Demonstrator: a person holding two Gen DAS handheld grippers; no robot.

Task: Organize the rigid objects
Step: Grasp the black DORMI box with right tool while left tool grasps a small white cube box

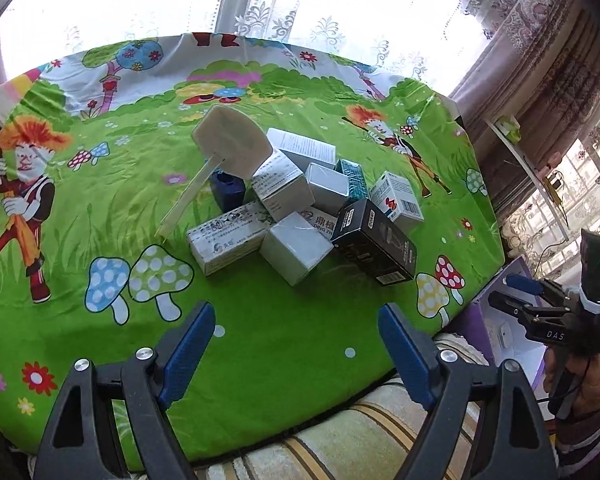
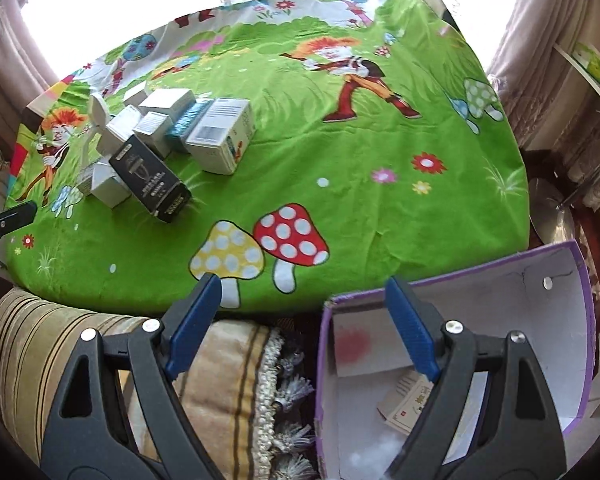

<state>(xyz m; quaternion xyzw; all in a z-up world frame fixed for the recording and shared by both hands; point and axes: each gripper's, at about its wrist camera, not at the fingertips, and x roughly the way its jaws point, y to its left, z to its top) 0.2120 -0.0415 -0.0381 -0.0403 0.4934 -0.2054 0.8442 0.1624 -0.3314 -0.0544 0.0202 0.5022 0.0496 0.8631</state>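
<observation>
A pile of small cartons (image 1: 296, 204) lies on the green cartoon tablecloth (image 1: 260, 340): several white ones, a teal one and a black box (image 1: 374, 242) at the near right. A white paddle on a stick (image 1: 232, 144) leans on the pile over a blue object (image 1: 228, 190). My left gripper (image 1: 296, 310) is open and empty, short of the pile. My right gripper (image 2: 302, 284) is open and empty at the left rim of an open purple box (image 2: 560, 320), which holds a beige carton (image 2: 408, 400). The pile (image 2: 160, 140) lies far left in the right wrist view.
A striped cushion (image 2: 40, 340) with a fringed cloth (image 2: 284, 380) lies below the table's near edge. Curtains (image 1: 540, 60) and bright windows stand behind the table, and a shelf (image 2: 592, 76) at the right. A hand (image 1: 580, 396) carries the right gripper (image 1: 540, 300) beside the purple box (image 1: 500, 320).
</observation>
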